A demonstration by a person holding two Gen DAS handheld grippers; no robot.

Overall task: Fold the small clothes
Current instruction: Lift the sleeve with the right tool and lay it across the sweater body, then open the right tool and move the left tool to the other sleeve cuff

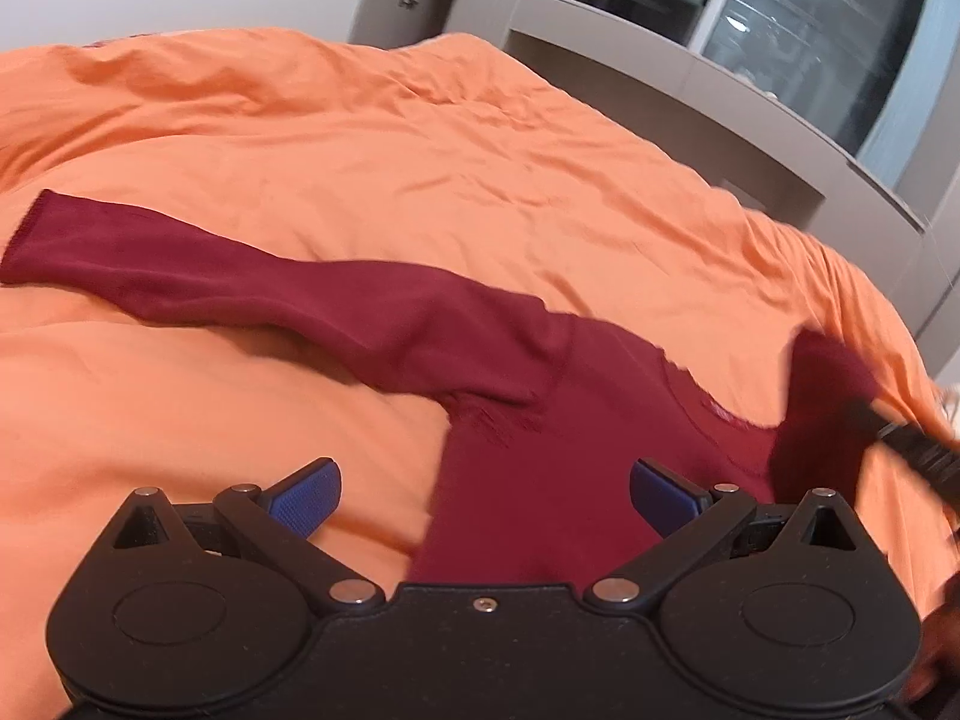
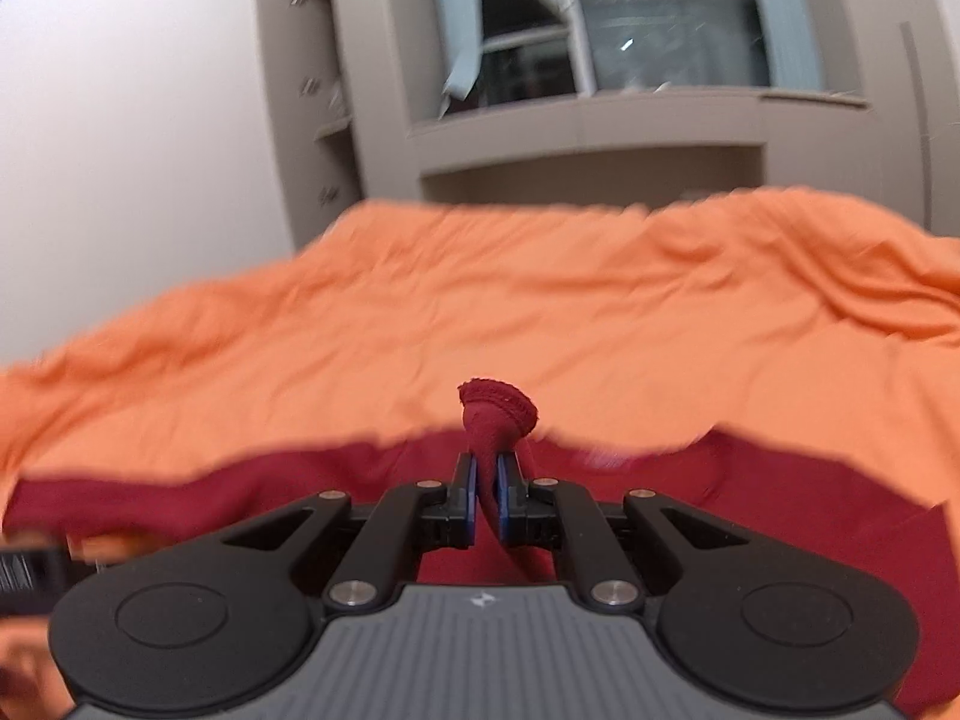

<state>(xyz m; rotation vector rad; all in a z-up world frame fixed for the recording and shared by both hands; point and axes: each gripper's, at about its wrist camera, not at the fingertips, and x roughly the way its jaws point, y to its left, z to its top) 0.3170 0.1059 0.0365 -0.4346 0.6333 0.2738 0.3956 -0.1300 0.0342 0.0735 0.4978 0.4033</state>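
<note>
Item: dark red long-sleeved knit top (image 1: 540, 468), lying on a rumpled orange bed cover (image 1: 360, 138), its body nearest the near edge of the bed and one sleeve (image 1: 210, 282) stretched flat toward the left side. Right gripper (image 2: 487, 495): blue pads pinched tight on the cuff end of the other sleeve (image 2: 498, 414), which bunches up above the fingertips while the rest trails down between them. Left gripper (image 1: 485, 489): jaws spread wide, nothing between them, hovering over the lower body of the top. Background: grey cupboard unit (image 2: 588, 126) and dark window (image 1: 810, 42) beyond the far edge of the bed. Risks, as a judgement: the cuff is held only by a small wad of knit, so a quick carry across could pull it free; with the left gripper not pinning the body, dragging the sleeve may tow the whole top over the cover and skew the fold; the soft, wrinkled cover could ruck up beneath. Hard to make out: the right side of the left wrist view is smeared by blur, so the right gripper shows there only as a dark streak; the top's hem is hidden behind the gripper bodies, and the neckline is unclear.
</note>
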